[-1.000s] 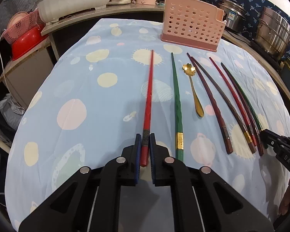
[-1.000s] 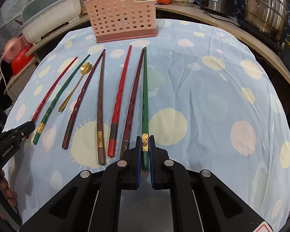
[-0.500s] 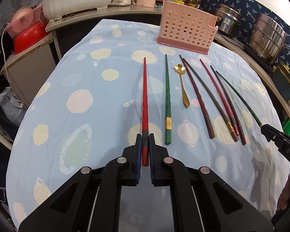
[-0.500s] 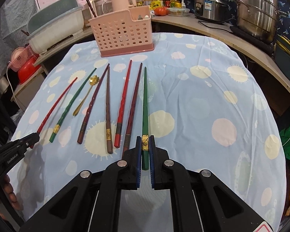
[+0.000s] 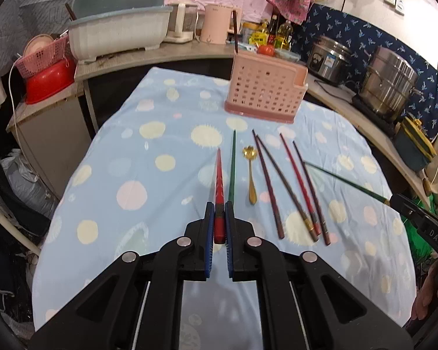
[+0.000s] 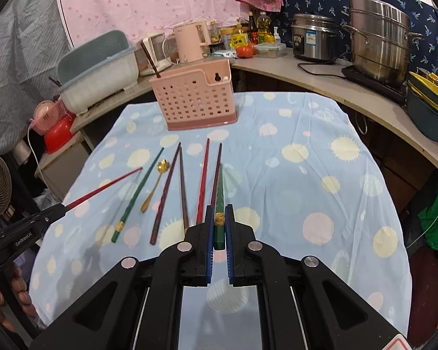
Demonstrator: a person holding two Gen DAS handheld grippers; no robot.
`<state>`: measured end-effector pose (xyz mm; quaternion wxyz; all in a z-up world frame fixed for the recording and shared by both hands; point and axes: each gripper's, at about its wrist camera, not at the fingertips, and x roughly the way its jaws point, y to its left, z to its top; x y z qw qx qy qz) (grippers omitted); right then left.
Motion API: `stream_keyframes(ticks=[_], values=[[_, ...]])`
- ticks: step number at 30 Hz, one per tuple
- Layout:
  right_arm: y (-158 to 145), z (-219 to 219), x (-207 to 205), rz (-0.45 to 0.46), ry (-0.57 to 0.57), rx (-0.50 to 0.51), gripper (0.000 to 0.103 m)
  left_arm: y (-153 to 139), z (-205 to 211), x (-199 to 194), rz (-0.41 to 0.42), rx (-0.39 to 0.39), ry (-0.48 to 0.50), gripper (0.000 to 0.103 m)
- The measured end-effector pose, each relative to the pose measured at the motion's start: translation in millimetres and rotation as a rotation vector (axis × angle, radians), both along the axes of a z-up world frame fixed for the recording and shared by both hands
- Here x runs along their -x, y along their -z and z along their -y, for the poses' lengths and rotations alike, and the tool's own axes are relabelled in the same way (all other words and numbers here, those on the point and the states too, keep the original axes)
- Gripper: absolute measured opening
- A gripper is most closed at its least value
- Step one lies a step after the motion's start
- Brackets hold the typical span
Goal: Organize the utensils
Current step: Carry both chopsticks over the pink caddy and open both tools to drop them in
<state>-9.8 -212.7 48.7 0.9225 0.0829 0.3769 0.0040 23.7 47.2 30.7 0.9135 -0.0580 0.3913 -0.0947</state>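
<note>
My left gripper (image 5: 218,208) is shut on the thick end of a red chopstick (image 5: 219,186), which hangs in the air above the blue spotted tablecloth (image 5: 149,175). My right gripper (image 6: 218,211) is shut on a green chopstick (image 6: 219,201), also lifted off the cloth. On the cloth lie another green chopstick (image 5: 232,169), a gold spoon (image 5: 251,175) and several dark and red chopsticks (image 5: 295,186). A pink perforated utensil basket (image 5: 264,93) stands at the far end of the table with one chopstick in it.
A counter curves round the table's far and right sides with a pale tub (image 5: 116,35), a pink kettle (image 5: 217,26), bottles, a rice cooker (image 5: 328,58) and a steel steamer pot (image 5: 389,84). A red bowl (image 5: 48,80) and a pink basket sit at left.
Both grippers have risen and pulled back, each lifting its chopstick off the cloth. The table looks smaller and more of the counter shows.
</note>
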Motion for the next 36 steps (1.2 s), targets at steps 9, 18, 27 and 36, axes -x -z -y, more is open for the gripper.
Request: stream_keyframes(ticks=[9, 18, 27, 36], values=[[-45.4, 9.6, -14.1, 0.094, 0.004, 0.011, 0.007, -54.6, 4.8, -20.0, 0.096, 0.001, 0.004, 0.007], [-85.9, 18.0, -45.6, 0.167, -0.002, 0.023, 0.007, -101.5, 20.6, -58.1, 0.179, -0.014, 0.021, 0.007], [-128.5, 28.0, -100.0, 0.218, -0.019, 0.027, 0.007, -156.3, 44.7, -108.7, 0.271, -0.023, 0.051, 0.007], [-185.4, 31.0, -182.2, 0.315, -0.024, 0.031, 0.007, -230.6, 69.5, -173.8, 0.403, 0.011, 0.059, 0.007]])
